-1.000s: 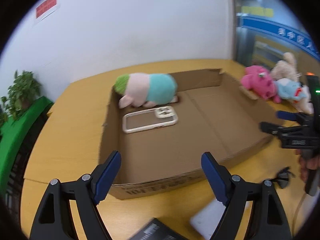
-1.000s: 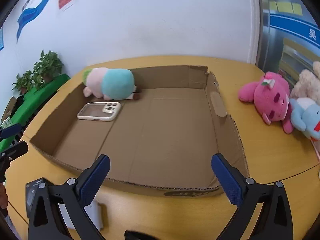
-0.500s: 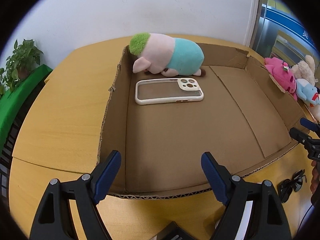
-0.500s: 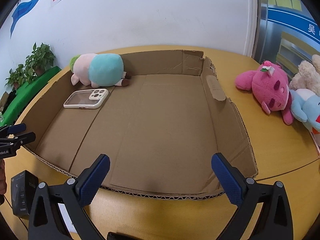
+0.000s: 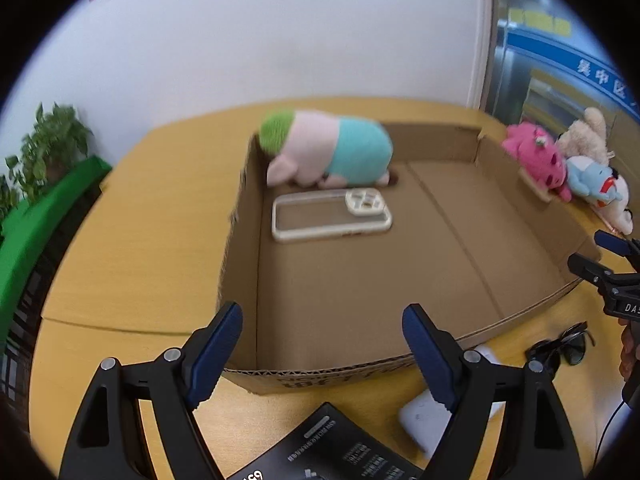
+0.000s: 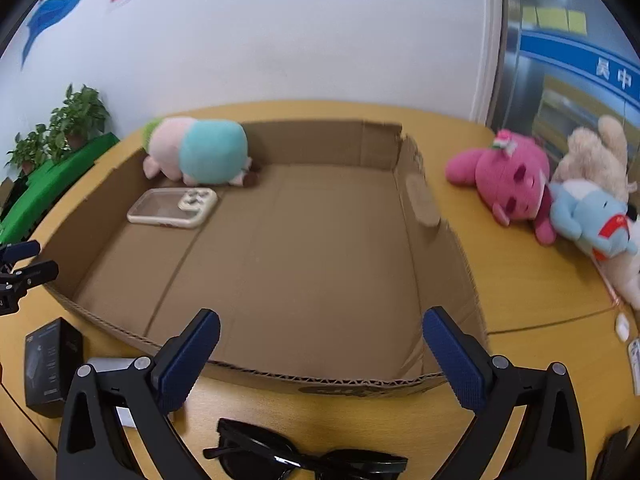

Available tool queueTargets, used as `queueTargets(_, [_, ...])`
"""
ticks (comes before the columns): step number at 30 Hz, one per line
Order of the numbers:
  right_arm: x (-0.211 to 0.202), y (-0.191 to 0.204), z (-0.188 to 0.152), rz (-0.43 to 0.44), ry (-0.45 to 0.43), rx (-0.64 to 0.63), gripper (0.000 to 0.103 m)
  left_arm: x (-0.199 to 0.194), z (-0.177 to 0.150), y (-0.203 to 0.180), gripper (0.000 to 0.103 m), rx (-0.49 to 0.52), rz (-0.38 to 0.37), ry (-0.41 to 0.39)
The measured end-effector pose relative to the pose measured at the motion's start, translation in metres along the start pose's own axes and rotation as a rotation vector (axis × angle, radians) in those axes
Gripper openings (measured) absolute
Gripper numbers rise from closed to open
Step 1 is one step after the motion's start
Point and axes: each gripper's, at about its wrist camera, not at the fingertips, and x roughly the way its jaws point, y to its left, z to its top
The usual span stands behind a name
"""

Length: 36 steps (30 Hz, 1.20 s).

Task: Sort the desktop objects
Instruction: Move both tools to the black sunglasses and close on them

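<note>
Both grippers, left (image 5: pixel 322 350) and right (image 6: pixel 322 354), are held spread and empty above the shallow brown cardboard box (image 6: pixel 448 248), where a clear phone case (image 6: pixel 172 208) is already sorted; black sunglasses (image 6: pixel 304 458) lie nearest, likely next.

A cardboard box (image 6: pixel 436 248) sat on the tabletop (image 6: pixel 520 292), mid-frame. In its upper-left corner lay a plush toy (image 6: pixel 200 152), with a phone case (image 6: pixel 172 208) just below it. Three more plush toys (image 6: pixel 560 192) lay right of the box. Sunglasses (image 6: pixel 304 460) sat at bottom centre, a small box (image 6: pixel 52 360) at lower left.
</note>
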Motion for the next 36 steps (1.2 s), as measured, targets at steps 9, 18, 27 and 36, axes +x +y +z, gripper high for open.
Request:
queueTargets(9, [-0.071, 0.008, 0.002, 0.105, -0.147, -0.084, 0.103, -0.07, 0.01, -0.012, 0.083, -0.008, 0.025, -0.164])
queueTargets(18, [-0.05, -0.039, -0.058, 0.253, 0.054, -0.154, 0.103, -0.062, -0.025, -0.004, 0.083, -0.091, -0.058, -0.058])
queueTargets(27, [0.004, -0.009, -0.081, 0.318, 0.177, -0.228, 0.102, -0.054, -0.052, -0.045, 0.083, -0.017, -0.08, 0.009])
queueTargets(36, [-0.012, 0.031, -0.124, 0.369, 0.279, -0.286, 0.101, -0.043, -0.059, -0.083, 0.083, 0.058, -0.139, 0.044])
